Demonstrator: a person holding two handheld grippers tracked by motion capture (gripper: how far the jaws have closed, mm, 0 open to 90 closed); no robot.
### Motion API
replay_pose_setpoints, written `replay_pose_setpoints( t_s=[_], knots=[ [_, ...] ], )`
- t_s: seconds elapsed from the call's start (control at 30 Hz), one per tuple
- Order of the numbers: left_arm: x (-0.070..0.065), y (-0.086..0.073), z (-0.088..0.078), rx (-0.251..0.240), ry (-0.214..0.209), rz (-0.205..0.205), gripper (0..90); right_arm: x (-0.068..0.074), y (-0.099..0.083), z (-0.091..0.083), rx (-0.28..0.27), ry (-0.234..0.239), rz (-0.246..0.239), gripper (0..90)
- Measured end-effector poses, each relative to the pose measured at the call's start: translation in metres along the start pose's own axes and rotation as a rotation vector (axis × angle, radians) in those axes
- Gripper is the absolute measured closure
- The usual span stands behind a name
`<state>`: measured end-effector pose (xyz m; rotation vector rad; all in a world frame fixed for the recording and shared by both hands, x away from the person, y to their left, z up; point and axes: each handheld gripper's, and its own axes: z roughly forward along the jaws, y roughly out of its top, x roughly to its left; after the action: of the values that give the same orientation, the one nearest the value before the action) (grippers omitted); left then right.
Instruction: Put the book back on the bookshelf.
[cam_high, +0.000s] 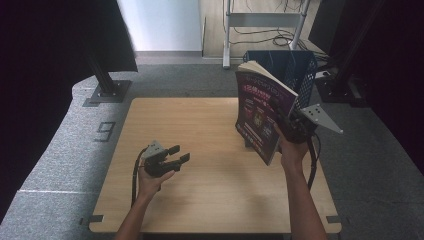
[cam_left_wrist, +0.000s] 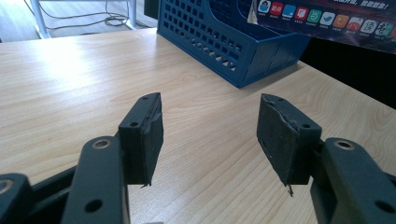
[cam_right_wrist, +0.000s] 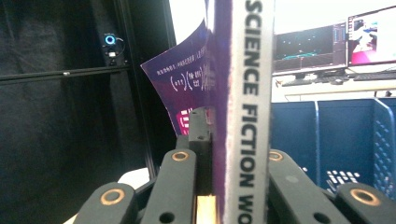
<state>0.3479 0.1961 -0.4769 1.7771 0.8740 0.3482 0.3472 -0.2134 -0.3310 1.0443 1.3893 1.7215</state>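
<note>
A purple magazine (cam_high: 262, 112) is held upright above the right part of the wooden table (cam_high: 200, 200), clamped by the right gripper (cam_high: 295, 127), whose jaws are closed on it near its lower edge. In the high view the magazine is seen tilted slightly, its cover turned toward the left and its pages fanning a little at the top, and it is raised just in front of the blue basket (cam_high: 292, 70) that stands at the far right corner of the table. In the right gripper view the white spine of the magazine (cam_right_wrist: 247, 107) is seen running straight up between the two black jaws, with the words SCIENCE FICTION printed along it (the rest of the title is cut off at the bottom), and the purple cover is seen curling away to the left; a wall of the blue basket (cam_right_wrist: 336, 140) is visible behind. The left gripper (cam_high: 172, 156) is held low over the left part of the table, well apart from the magazine, with its jaws spread and nothing between them. In the left gripper view bare tabletop is seen between the worn pads (cam_left_wrist: 144, 135), and the blue basket (cam_left_wrist: 224, 42) is seen farther off, with an edge of the magazine (cam_left_wrist: 327, 21) above it.
</note>
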Motion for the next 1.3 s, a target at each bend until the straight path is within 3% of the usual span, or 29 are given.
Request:
replay_pose_setpoints(
  t_s=[1.3],
  knots=[
    [0.0, -0.002, 0.002, 0.014, -0.002, -0.001, 41.5, -0.028, 0.001, 0.01, -0.02, -0.121, -0.013, 81.3]
  ],
)
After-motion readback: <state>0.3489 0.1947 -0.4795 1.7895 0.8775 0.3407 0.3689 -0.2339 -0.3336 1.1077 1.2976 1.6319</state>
